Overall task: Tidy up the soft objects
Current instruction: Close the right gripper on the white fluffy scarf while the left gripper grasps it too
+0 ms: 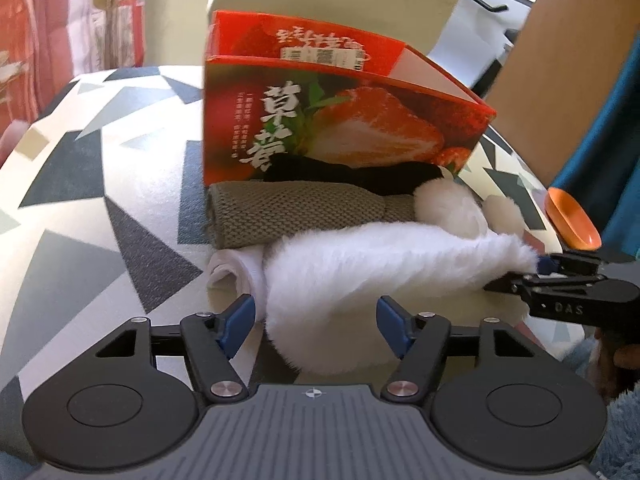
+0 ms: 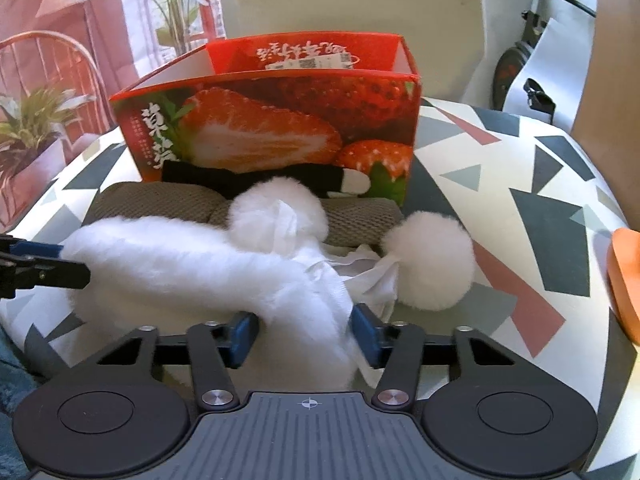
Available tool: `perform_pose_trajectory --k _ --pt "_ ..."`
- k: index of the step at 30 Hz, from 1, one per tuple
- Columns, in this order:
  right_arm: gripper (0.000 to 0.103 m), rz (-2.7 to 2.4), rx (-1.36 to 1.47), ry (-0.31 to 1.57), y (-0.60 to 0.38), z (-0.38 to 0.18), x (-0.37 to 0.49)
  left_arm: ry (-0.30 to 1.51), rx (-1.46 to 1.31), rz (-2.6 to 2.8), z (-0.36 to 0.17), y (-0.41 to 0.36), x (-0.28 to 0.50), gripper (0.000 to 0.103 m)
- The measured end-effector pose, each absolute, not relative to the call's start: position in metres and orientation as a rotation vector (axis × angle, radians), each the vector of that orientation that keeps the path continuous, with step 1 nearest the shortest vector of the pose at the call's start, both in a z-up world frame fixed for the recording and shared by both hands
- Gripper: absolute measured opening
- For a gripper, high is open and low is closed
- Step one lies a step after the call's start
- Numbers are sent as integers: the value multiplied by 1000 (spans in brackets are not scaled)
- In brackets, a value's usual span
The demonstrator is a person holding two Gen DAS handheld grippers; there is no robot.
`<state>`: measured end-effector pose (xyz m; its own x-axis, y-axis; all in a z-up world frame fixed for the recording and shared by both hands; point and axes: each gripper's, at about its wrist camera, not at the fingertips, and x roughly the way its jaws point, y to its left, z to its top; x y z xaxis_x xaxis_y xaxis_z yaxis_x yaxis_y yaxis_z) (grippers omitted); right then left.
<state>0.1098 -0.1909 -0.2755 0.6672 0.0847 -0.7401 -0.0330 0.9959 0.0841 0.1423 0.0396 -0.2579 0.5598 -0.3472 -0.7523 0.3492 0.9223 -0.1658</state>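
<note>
Right wrist view: the right hand-held gripper (image 2: 304,334) is clamped on one end of the white furry scarf (image 2: 192,264), while the left hand-held gripper (image 1: 316,326) stands open around the other end, pads not pressing. The scarf lies on the patterned surface (image 2: 560,184) in front of the strawberry box (image 2: 280,120). Its two pom-poms (image 2: 430,260) rest near a grey knitted cloth (image 2: 160,200) just before that box.

A box (image 2: 276,120) stands toward the table's (image 2: 560,184) far edge. Against its front lies a sock (image 2: 256,178), then a knitted cloth (image 2: 160,200). A fluffy scarf (image 2: 192,268) stretches along the near edge, its pompom (image 2: 432,260) toward the right.
</note>
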Motion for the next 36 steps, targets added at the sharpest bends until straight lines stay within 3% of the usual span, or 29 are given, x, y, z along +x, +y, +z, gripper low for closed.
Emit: perform_pose_trajectory --k 7,9,10,11,30,36 --pt "30 52 52 830 -192 -282 110 878 34 -422 -263 33 141 64" --pt "28 47 64 827 -194 -283 110 879 23 -402 -264 36 142 57" --pt "27 42 72 826 -195 -283 110 880 18 -390 -265 38 143 45" --pt "26 37 82 826 -197 -284 110 885 16 -384 -266 38 143 39" --pt "25 43 161 822 -206 -291 110 867 102 -346 -275 20 159 39" --pt "24 37 173 815 -207 -291 110 882 -23 -312 -280 39 163 27"
